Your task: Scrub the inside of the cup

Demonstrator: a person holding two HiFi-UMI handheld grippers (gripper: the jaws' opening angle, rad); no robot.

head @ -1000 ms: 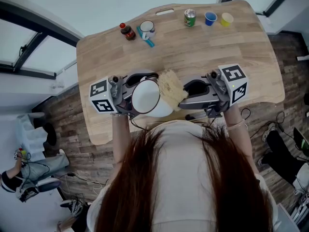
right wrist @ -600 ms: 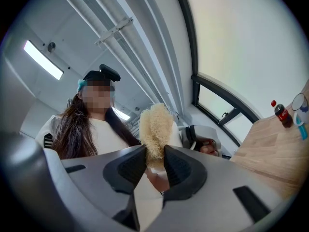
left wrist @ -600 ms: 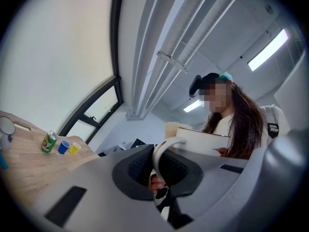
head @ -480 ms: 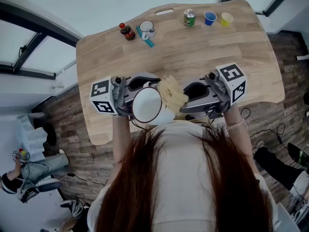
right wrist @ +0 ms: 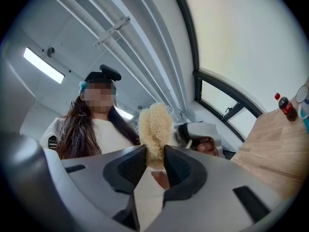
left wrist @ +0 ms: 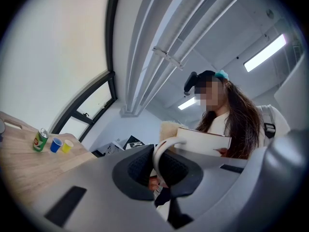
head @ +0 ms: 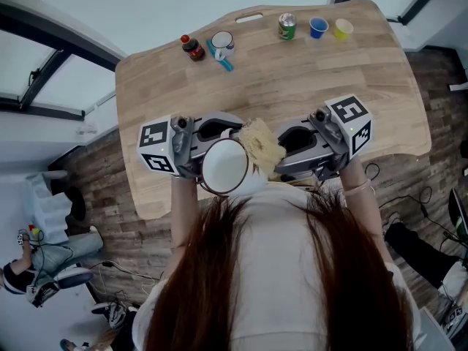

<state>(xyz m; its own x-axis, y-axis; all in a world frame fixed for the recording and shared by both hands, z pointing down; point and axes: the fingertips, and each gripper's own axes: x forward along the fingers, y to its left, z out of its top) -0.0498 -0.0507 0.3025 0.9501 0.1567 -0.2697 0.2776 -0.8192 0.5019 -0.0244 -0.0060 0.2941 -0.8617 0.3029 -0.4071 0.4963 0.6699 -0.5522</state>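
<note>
My left tongs (left wrist: 158,170) clenched cup (head: 225,165) by handle (left wrist: 163,151) alone; my right tongs (right wrist: 154,164) clenched scrubber (right wrist: 154,127) just beside it. Risk: hard scrubbing could twist cup, handle slipping from grip.

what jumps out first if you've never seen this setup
A white cup, gripped by its handle in the left gripper, is held above the near edge of the table, mouth up. Beside its rim is a straw-coloured scrubber pinched in the right gripper. A can, a blue cup and a yellow cup stand at the far edge.
</note>
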